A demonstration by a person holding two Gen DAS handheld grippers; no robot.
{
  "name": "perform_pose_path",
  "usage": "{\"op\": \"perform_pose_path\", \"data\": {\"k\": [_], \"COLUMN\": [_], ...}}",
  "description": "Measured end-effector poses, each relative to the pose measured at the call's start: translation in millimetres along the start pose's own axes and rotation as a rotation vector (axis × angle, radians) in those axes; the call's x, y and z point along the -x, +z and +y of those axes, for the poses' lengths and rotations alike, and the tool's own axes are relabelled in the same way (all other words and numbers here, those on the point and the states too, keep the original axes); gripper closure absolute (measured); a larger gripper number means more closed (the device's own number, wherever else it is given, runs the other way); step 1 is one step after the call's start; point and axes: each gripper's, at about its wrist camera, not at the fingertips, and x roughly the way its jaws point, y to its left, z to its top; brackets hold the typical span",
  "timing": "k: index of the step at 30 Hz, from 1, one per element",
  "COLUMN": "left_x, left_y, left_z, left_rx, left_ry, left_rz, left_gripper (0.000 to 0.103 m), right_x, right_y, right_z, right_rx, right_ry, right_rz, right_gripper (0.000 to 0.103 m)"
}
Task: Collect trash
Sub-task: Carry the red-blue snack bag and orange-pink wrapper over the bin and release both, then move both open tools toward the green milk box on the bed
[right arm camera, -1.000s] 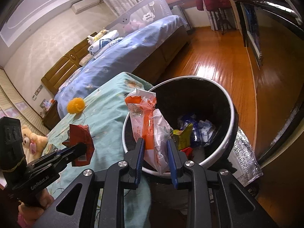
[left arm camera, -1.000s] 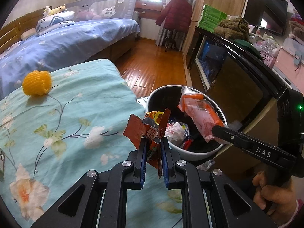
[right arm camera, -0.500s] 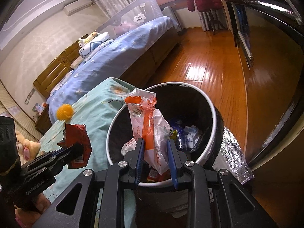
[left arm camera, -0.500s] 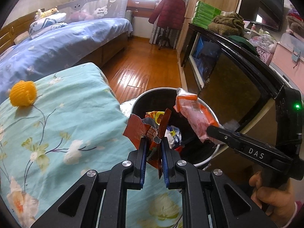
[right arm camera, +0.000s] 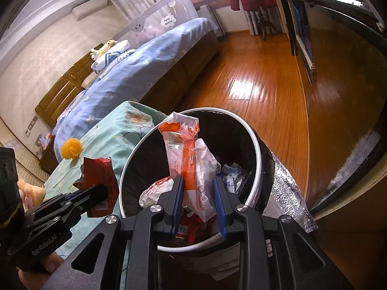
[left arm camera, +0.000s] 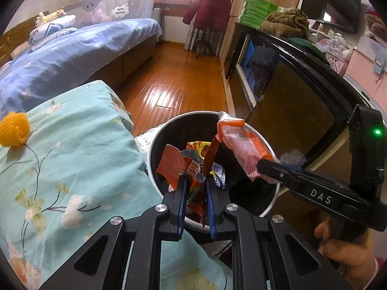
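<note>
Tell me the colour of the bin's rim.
White, around a black inside; the bin shows best in the right wrist view.

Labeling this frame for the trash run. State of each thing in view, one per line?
left tongs: shut on red wrapper
red wrapper: torn, held above the bin's near edge
right tongs: shut on orange-and-clear wrapper
orange-and-clear wrapper: crumpled, held over the bin
bin: open, no lid, partly filled with wrappers
yellow ball: lying on the floral cover

Red wrapper [left arm camera: 173, 166], floral turquoise bedspread [left arm camera: 72, 169]
</note>
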Motion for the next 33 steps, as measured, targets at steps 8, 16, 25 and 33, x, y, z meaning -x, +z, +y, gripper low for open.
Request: {"op": "perform_pose_path", "data": {"k": [8, 16, 25, 33], "left_x": [-4.9, -8.4, 5.0, 34.3], "left_y": [2.8, 5.2, -8.8, -31.7], "left_z": [-7.9, -11.2, -1.7, 19.0], "left_rx": [-0.009, 0.001, 0.047, 0.113], "left_ry": [0.000, 0.008, 0.024, 0.059], "left_rz": [0.005, 0.012, 0.005, -0.024], "left_gripper": [0.089, 0.071, 0.057, 0.053], "right_x": [-3.5, -3.2, 2.7, 8.8], "right_y": [3.1, 6.3, 4.7, 1.4], "right_z": [-2.5, -6.2, -1.2, 27.0], "right_rx": [-0.010, -0.036, -0.034, 0.017], "right_ry": [0.000, 0.015, 0.031, 0.082], "right_rz": [0.012, 0.007, -0.014, -0.033], "right_gripper": [0.076, 0.051, 0.051, 0.039]}}
